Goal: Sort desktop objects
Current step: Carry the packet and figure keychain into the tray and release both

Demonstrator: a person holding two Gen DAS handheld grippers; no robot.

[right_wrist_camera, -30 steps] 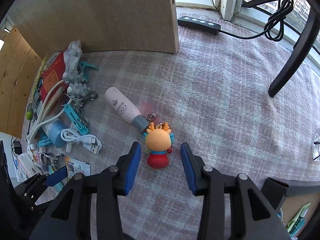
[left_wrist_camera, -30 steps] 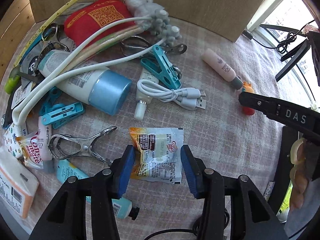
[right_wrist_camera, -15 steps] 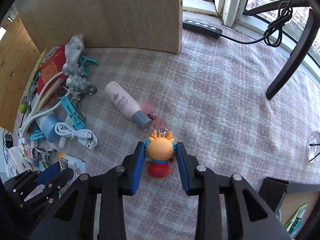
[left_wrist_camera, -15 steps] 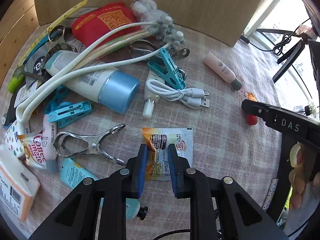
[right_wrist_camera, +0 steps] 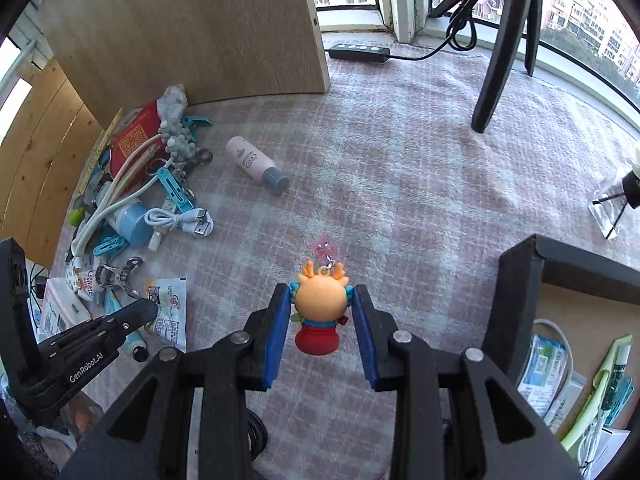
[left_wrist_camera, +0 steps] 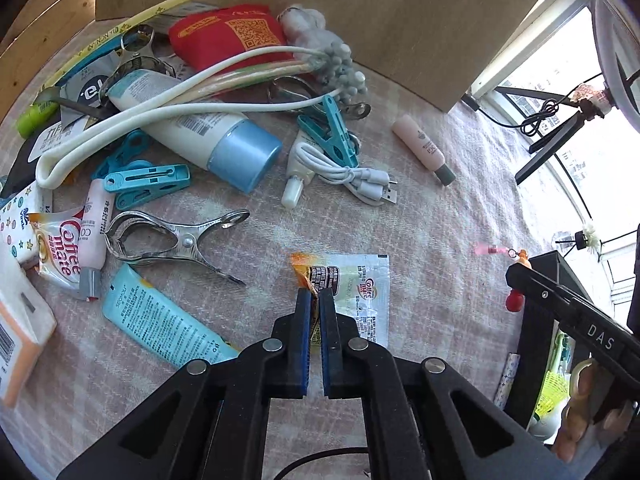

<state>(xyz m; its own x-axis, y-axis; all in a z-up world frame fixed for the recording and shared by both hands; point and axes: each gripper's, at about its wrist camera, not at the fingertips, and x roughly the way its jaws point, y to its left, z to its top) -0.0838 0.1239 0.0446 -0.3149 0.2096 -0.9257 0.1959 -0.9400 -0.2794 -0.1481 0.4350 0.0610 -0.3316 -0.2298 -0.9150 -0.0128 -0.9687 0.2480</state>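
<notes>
A second ago both claws stood wide over their targets; now the left gripper [left_wrist_camera: 315, 312] has just clamped onto the orange corner of the coffee-mate sachet [left_wrist_camera: 362, 300], while the right gripper [right_wrist_camera: 322, 320] has narrowed to clasp the deer figurine [right_wrist_camera: 320, 312] at its head, lifting it off the cloth. Beyond them the checked tablecloth [right_wrist_camera: 400, 168] lies open toward the window, the clutter pile [left_wrist_camera: 168, 120] crowding the left side below the wooden board [right_wrist_camera: 192, 28]. A black box [right_wrist_camera: 552, 256] edges the right.
</notes>
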